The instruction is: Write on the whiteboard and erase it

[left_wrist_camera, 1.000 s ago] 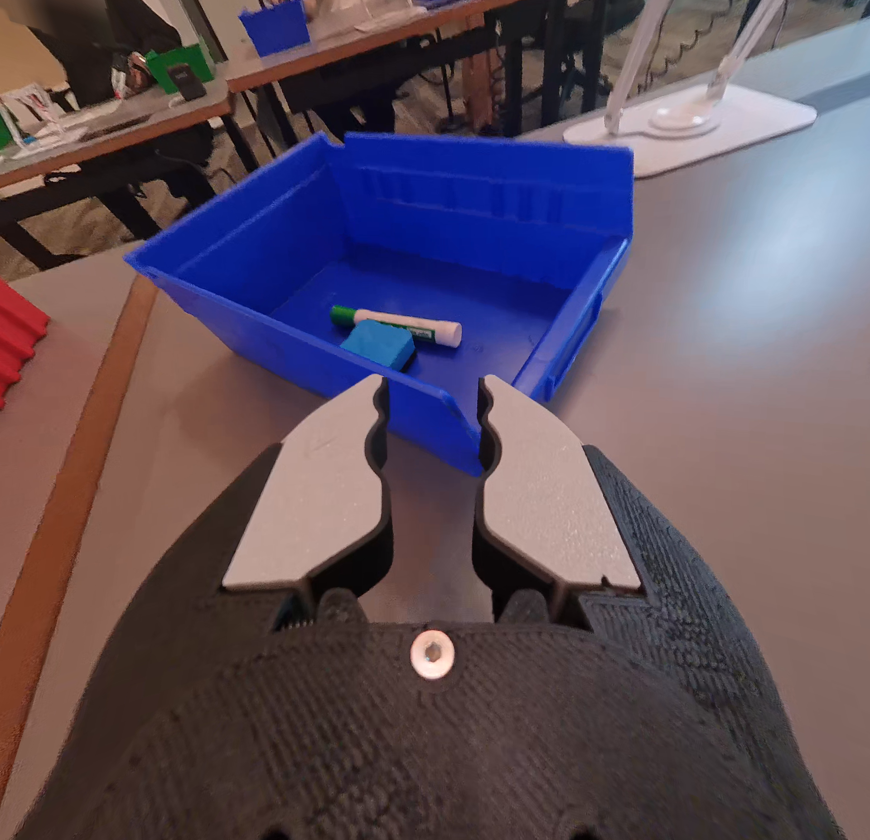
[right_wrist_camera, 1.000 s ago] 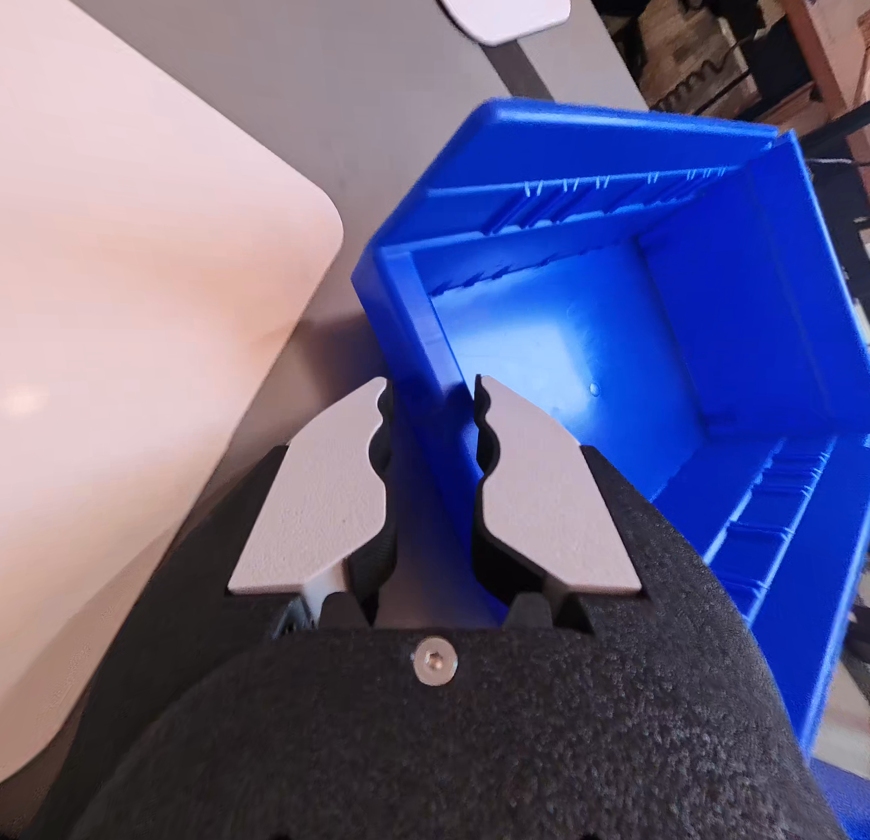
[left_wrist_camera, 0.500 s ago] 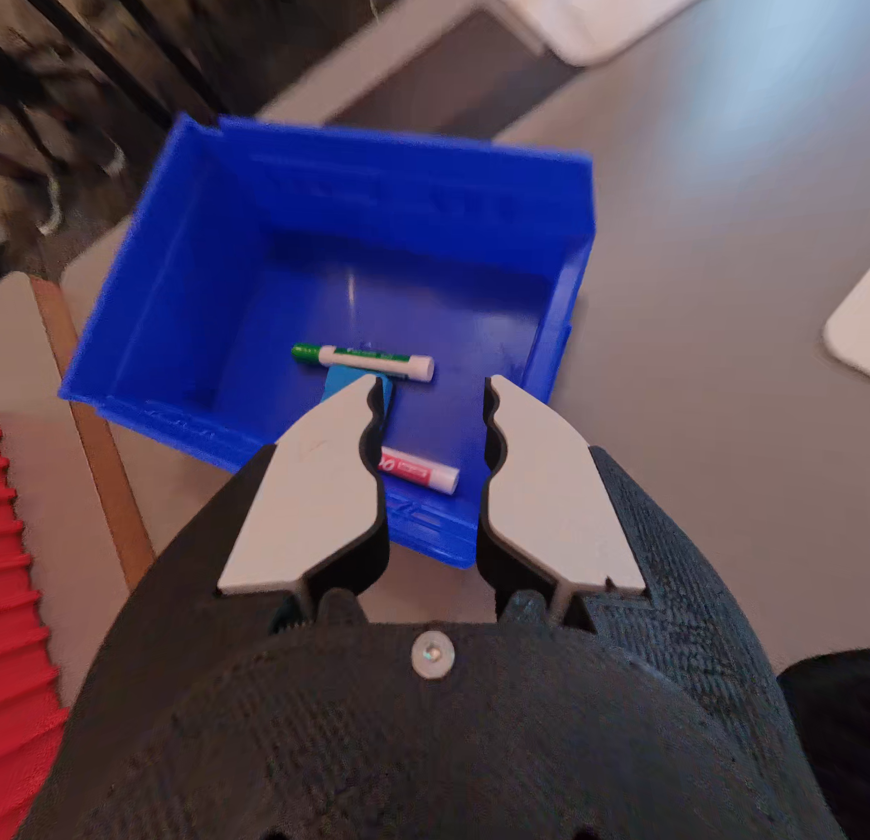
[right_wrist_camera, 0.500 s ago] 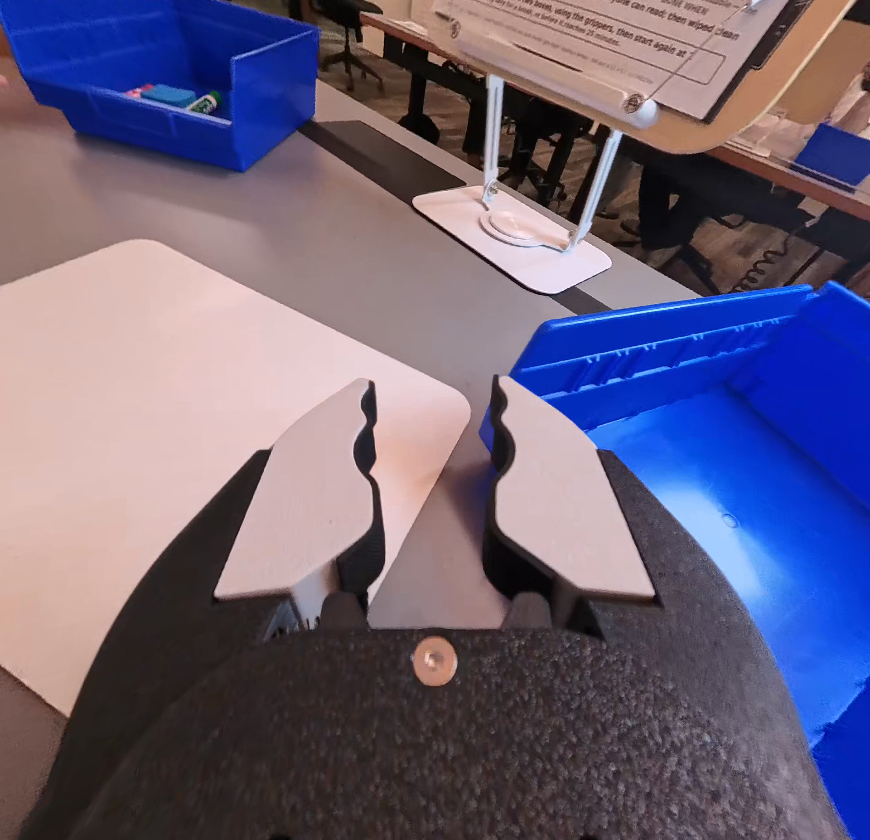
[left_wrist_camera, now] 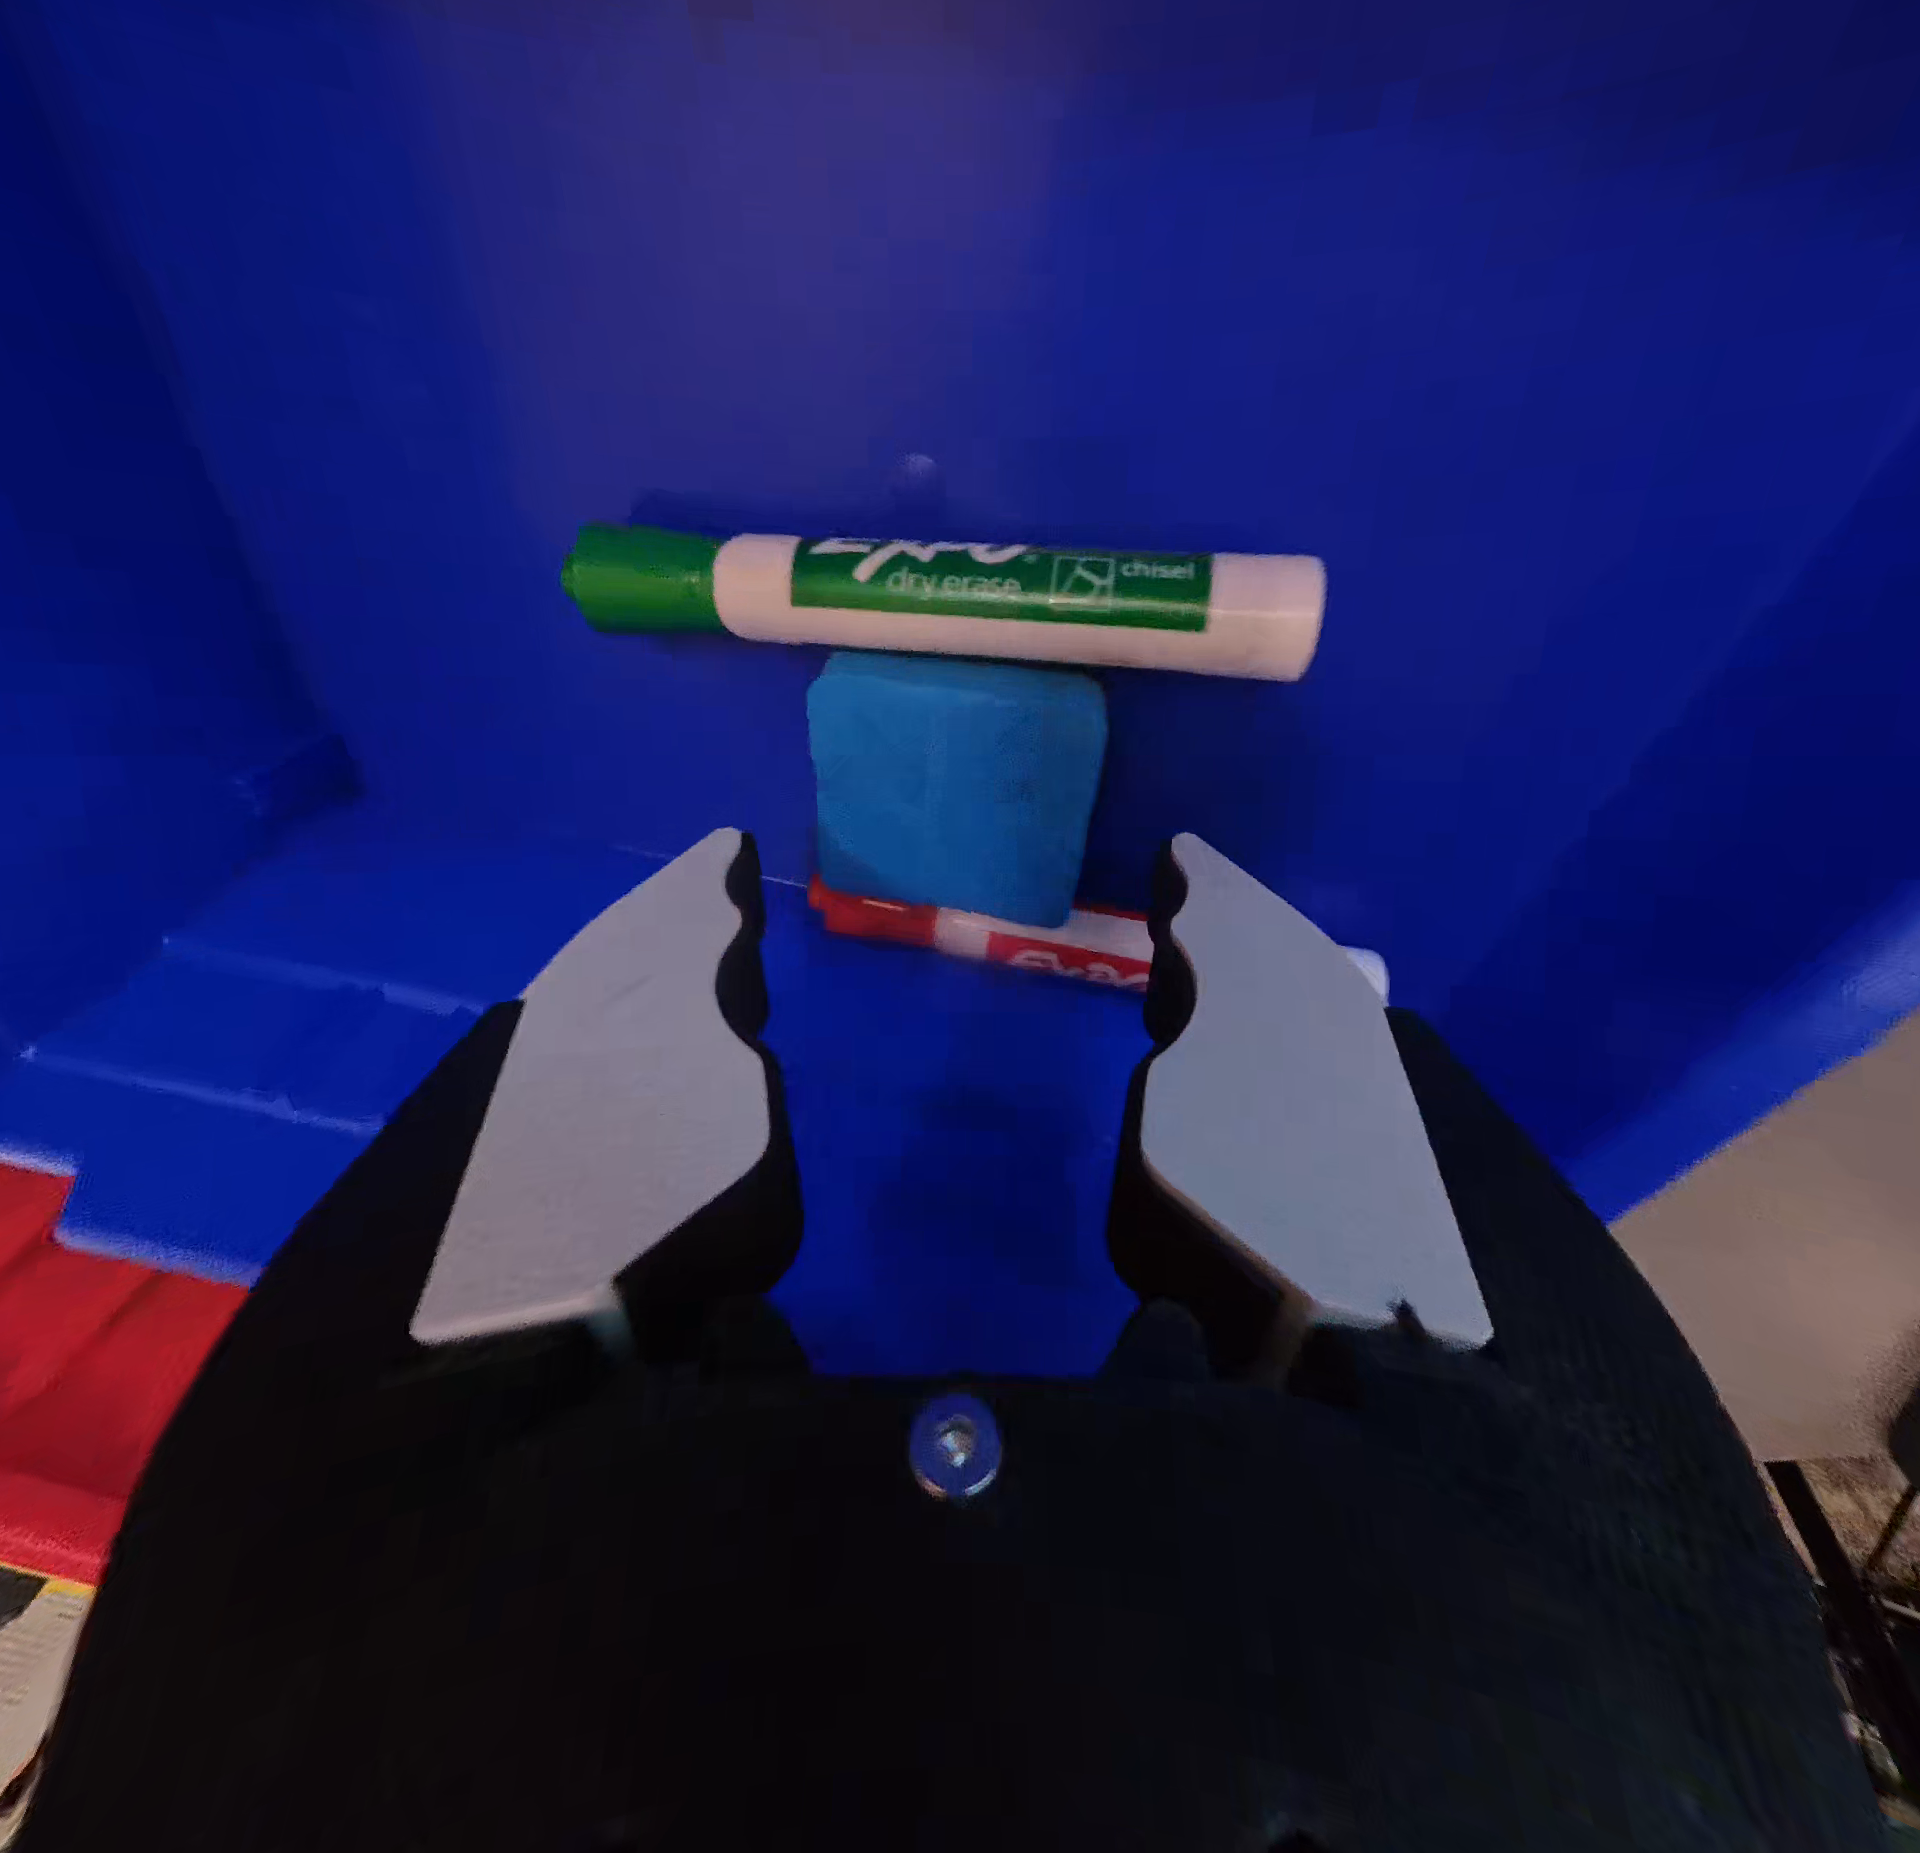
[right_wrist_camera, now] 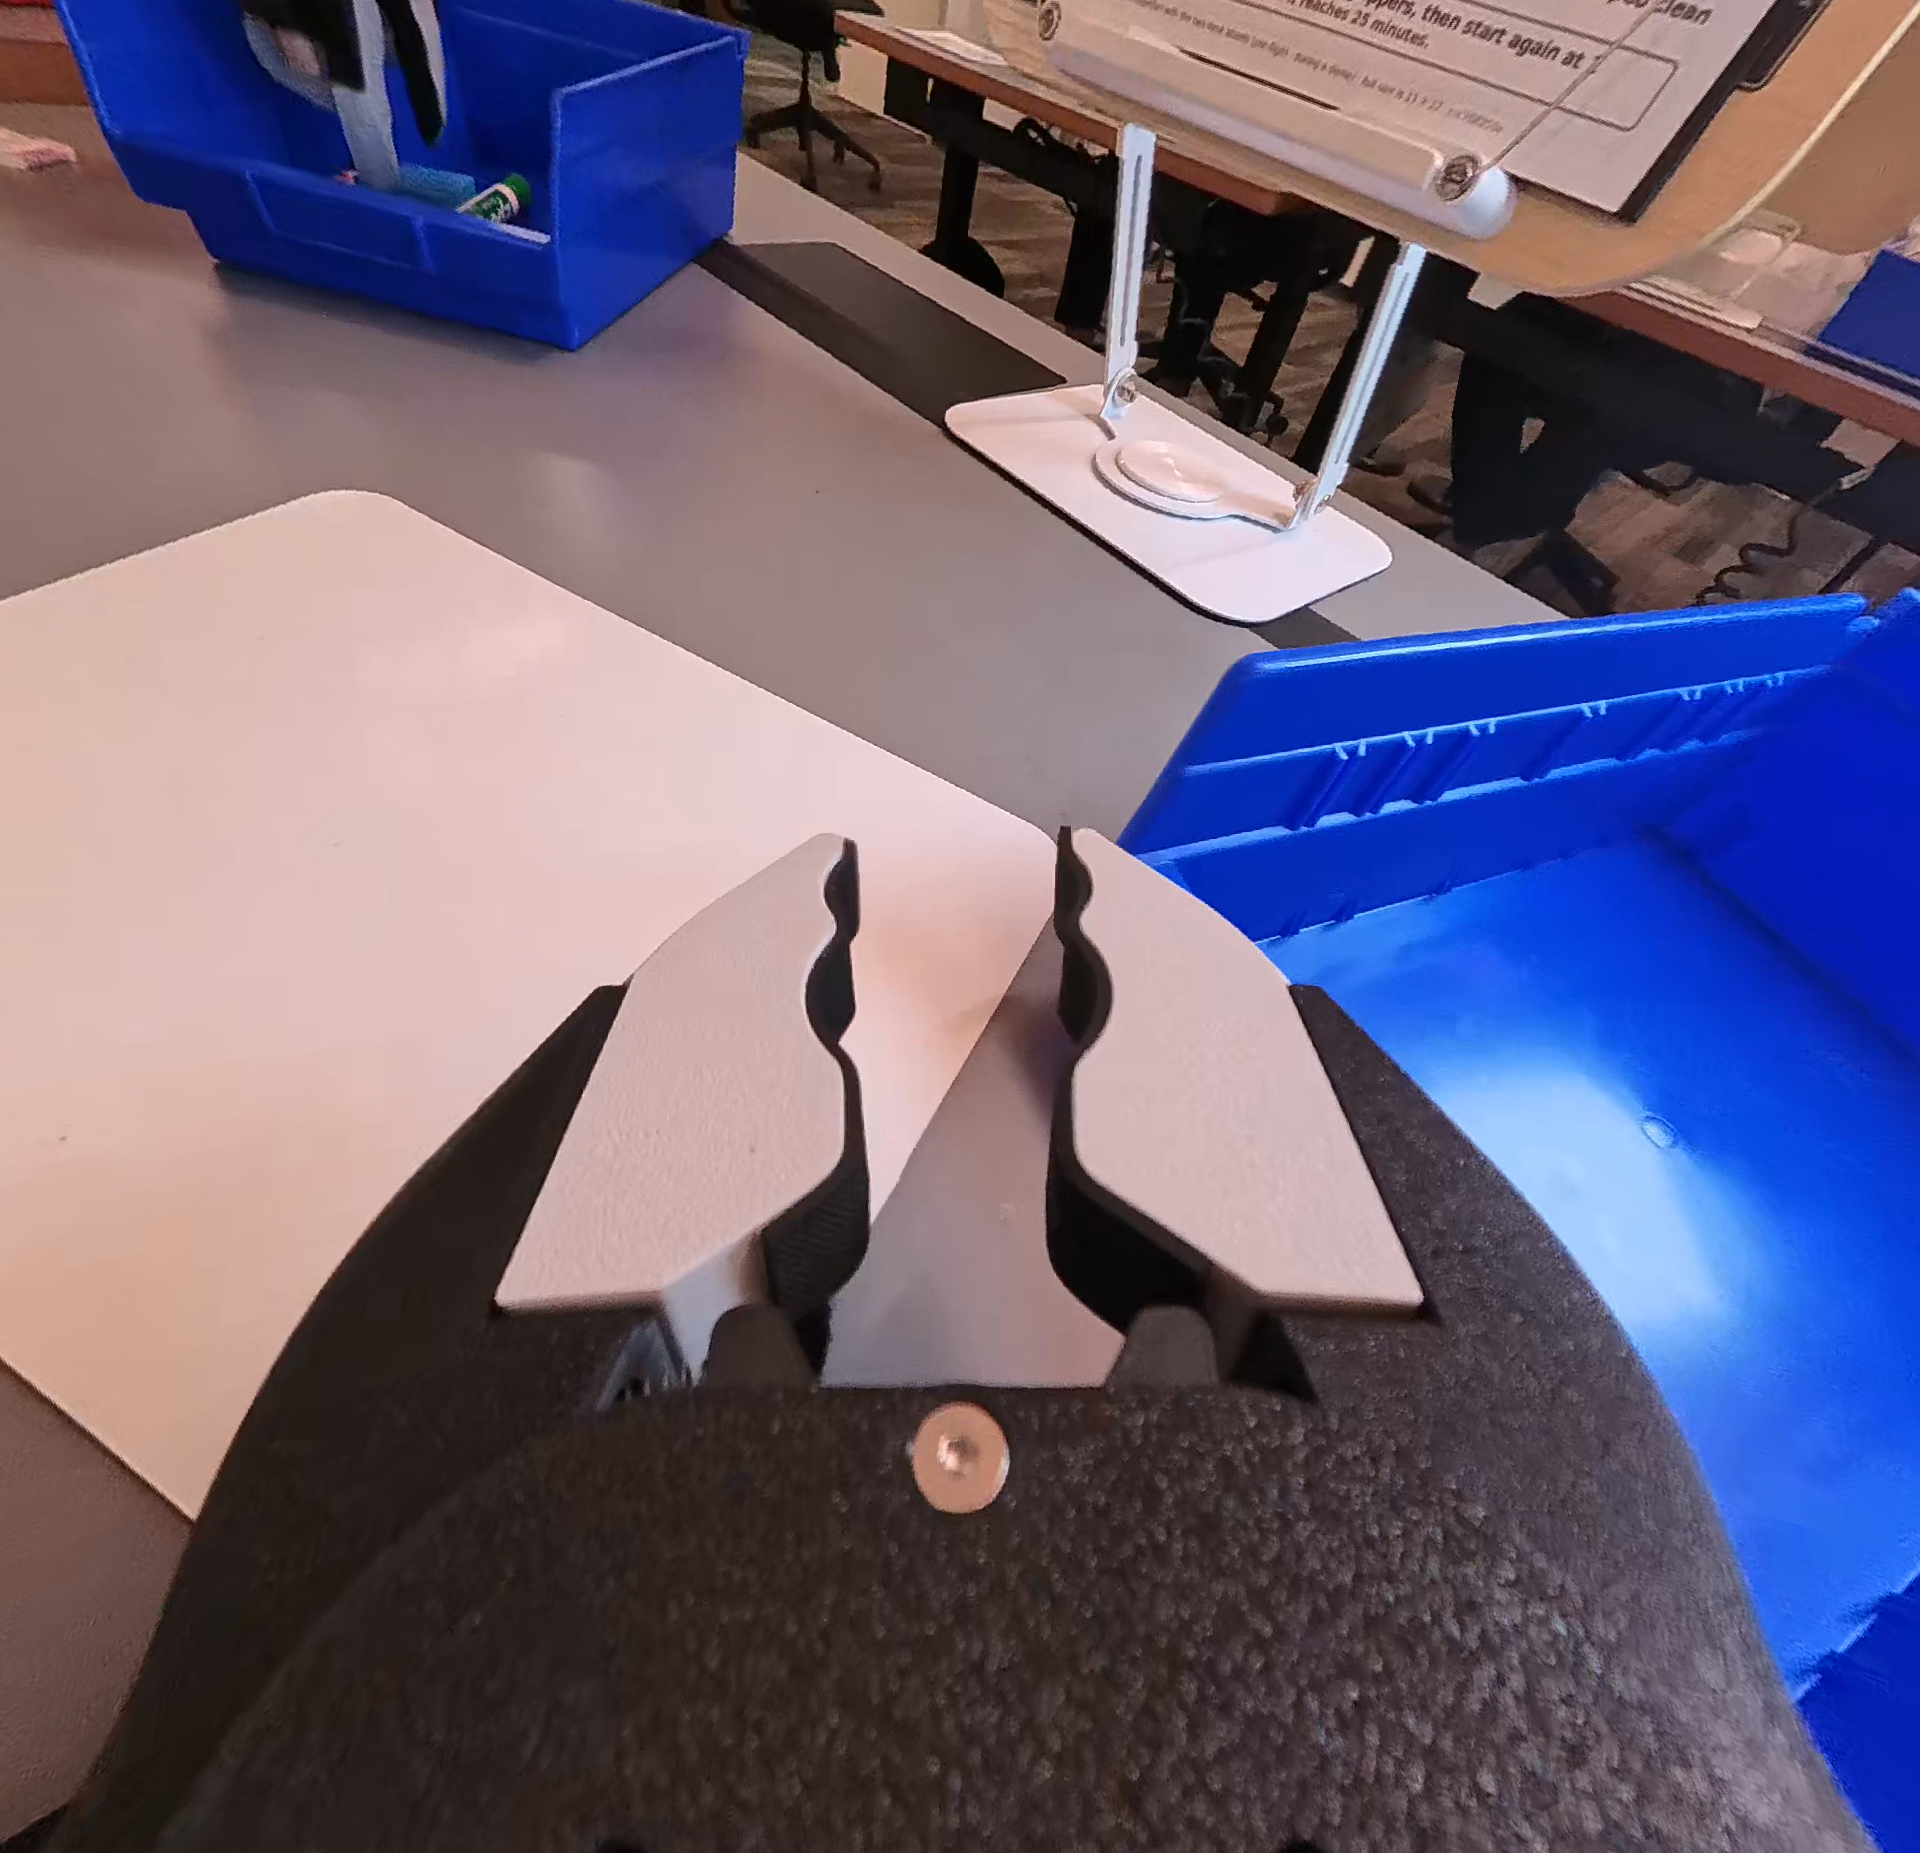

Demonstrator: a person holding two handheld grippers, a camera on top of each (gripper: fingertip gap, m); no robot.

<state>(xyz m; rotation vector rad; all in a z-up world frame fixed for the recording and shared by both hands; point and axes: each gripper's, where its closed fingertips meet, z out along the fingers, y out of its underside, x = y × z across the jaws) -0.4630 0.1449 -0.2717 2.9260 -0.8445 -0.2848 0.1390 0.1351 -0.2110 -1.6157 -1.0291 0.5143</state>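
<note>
Since nothing is written yet: you are at the very start, and picking up a marker is, by my reading, the step in hand.
Whiteboard: the whiteboard (right_wrist_camera: pixel 416 868) lies flat on the grey table (right_wrist_camera: pixel 727 473), bare of marks as far as the right wrist view shows, its near right corner just beside the empty blue bin (right_wrist_camera: pixel 1558 1024).
Left gripper: your left gripper (left_wrist_camera: pixel 961 904) is down inside the far blue bin (left_wrist_camera: pixel 416 349), jaws wide apart and holding nothing.
Bin contents: the green marker (left_wrist_camera: pixel 940 598) lies crosswise at the far side, the blue eraser (left_wrist_camera: pixel 951 790) touches it on the near side, and the red marker (left_wrist_camera: pixel 997 941) lies partly under the eraser, nearest your fingertips.
Right gripper: your right gripper (right_wrist_camera: pixel 956 884) hovers over the whiteboard's corner, jaws narrowly parted, empty.
Done: nothing of the task itself.
Left: grasp a marker, uncap it, write, then fetch the eraser and wipe.
Elsewhere: a white document stand (right_wrist_camera: pixel 1174 484) sits at the table's far edge.
</note>
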